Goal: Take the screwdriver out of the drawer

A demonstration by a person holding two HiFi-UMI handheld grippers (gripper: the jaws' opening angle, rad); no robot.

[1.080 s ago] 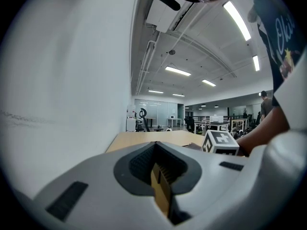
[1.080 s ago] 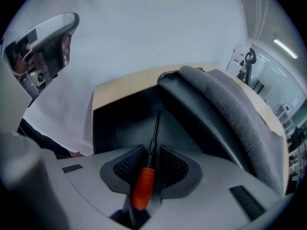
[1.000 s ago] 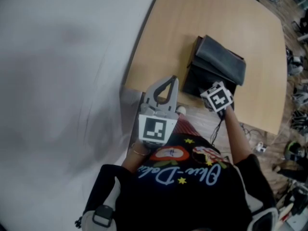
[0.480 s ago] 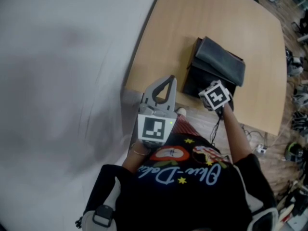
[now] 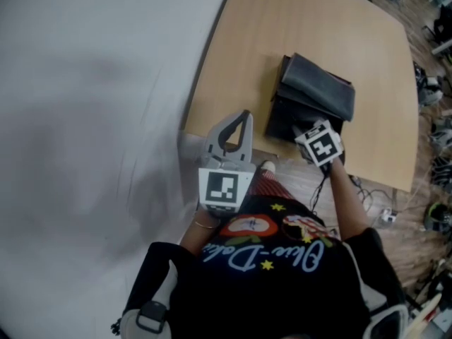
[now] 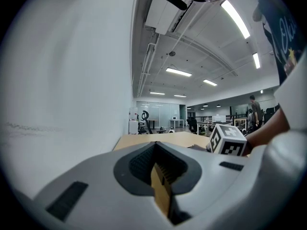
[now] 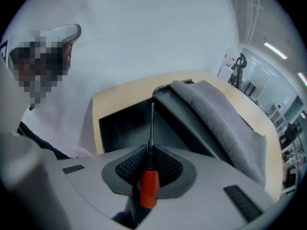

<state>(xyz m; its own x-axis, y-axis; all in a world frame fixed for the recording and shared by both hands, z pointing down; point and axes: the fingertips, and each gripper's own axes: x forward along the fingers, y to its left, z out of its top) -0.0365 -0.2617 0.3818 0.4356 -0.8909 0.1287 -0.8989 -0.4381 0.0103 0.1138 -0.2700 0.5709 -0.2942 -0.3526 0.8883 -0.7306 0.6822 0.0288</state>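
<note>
Firmly clamped between the right gripper's (image 7: 149, 150) jaws is a red-handled screwdriver (image 7: 149, 186) — its thin shaft points out over the open black drawer (image 7: 124, 126) on a wooden table (image 5: 311, 34). The left gripper (image 6: 156, 164) hangs by the table's near edge, jaws pressed together on nothing.

White cursive lettering (image 5: 265, 254) runs across the person's black shirt (image 5: 282, 299). It looks like "Blue-Da…", though it cannot be read for sure.
</note>
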